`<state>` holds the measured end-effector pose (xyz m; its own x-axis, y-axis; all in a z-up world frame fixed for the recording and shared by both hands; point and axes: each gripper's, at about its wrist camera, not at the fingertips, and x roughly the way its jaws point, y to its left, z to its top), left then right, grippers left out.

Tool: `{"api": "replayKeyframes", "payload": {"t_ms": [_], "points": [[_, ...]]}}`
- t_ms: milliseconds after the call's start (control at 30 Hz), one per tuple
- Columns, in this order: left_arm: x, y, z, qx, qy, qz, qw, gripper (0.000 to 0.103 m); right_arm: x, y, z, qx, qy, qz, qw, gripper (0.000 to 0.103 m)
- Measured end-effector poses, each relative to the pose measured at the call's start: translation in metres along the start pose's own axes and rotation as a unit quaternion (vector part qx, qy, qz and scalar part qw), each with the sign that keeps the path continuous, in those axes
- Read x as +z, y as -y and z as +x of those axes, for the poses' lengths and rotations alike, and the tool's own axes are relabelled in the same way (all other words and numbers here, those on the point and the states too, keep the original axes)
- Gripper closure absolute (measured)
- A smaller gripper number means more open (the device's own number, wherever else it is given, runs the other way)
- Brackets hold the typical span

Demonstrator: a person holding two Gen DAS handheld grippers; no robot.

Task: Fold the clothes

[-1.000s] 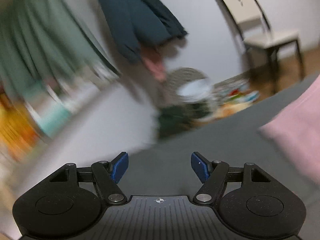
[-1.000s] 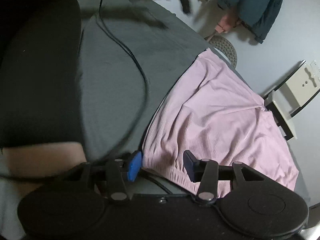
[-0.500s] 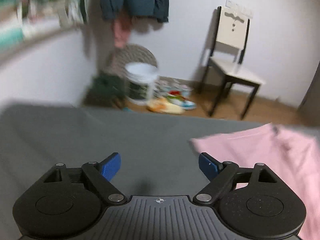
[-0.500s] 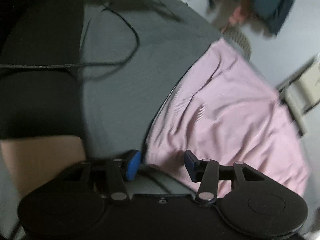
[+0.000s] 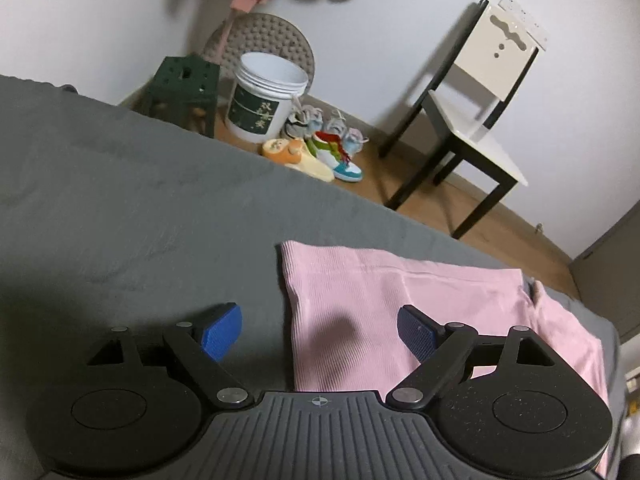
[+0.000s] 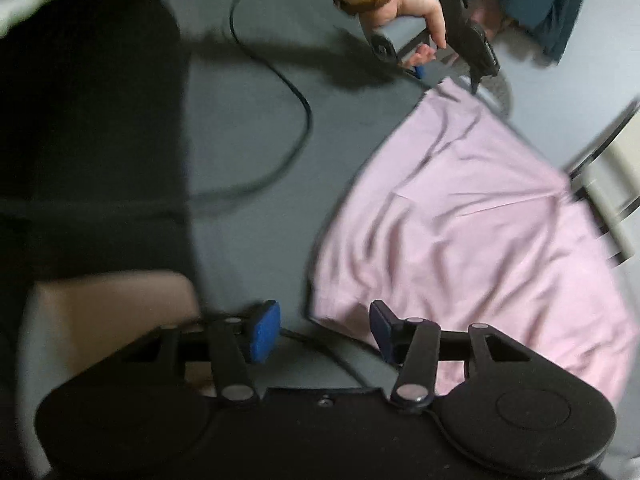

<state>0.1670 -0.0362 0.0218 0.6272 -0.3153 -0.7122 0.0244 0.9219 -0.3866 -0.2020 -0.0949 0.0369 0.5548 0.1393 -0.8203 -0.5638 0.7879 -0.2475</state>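
I am holding the left gripper (image 5: 320, 330) wide open and empty over the pink garment's (image 5: 404, 312) corner; the right gripper (image 6: 325, 326), lower centre, is gaping empty too.

chair (image 5: 474, 116) by wall | bucket (image 5: 264, 98) on floor | shoes (image 5: 320, 148) beside bucket | green stool (image 5: 182, 88) left of bucket

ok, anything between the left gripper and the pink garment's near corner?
Nothing visible. The left gripper is open over the pink garment, whose edge already lies between its fingers, on the bare grey bedsheet.
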Motion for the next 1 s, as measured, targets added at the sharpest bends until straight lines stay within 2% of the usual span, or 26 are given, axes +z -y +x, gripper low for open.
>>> {"api": "replayKeyframes", "payload": {"t_ms": [33,100,167,267,300,433,533,767,900,1000], "points": [[-0.001,0.002,0.002,0.003,0.002,0.007,1.0,0.017,-0.001,0.001,0.002,0.001,0.002,0.005,1.0,0.053],[0.0,0.012,0.003,0.021,-0.003,0.037,0.9991,0.018,-0.004,-0.006,0.013,-0.045,0.0,-0.027,0.999,0.053],[0.0,0.019,0.001,0.034,-0.003,0.056,0.9979,0.019,-0.008,-0.013,0.016,-0.074,0.009,-0.063,0.995,0.053],[0.001,0.024,-0.004,0.045,0.006,0.06,0.9972,0.045,-0.009,-0.022,0.014,-0.103,0.006,-0.095,0.99,0.054],[0.002,0.024,-0.007,0.051,0.01,0.058,0.9969,0.058,-0.009,-0.022,0.013,-0.104,0.001,-0.097,0.99,0.054],[0.005,0.013,-0.009,0.052,0.019,0.032,0.9979,0.077,-0.003,-0.02,0.012,-0.099,-0.03,-0.095,0.99,0.056],[0.003,0.002,-0.009,0.042,0.024,0.004,0.9988,0.082,-0.004,-0.027,0.016,-0.117,-0.02,-0.111,0.987,0.057],[0.001,-0.001,-0.001,0.026,0.017,-0.012,0.9994,0.089,-0.006,-0.041,0.024,-0.16,0.003,-0.146,0.976,0.058],[0.001,0.001,0.004,0.023,0.013,-0.025,0.9993,0.099,-0.007,-0.049,0.029,-0.184,0.014,-0.164,0.969,0.058],[0.0,0.0,0.008,0.017,0.013,-0.03,0.9993,0.1,-0.01,-0.052,0.029,-0.199,0.025,-0.17,0.965,0.058]]}}
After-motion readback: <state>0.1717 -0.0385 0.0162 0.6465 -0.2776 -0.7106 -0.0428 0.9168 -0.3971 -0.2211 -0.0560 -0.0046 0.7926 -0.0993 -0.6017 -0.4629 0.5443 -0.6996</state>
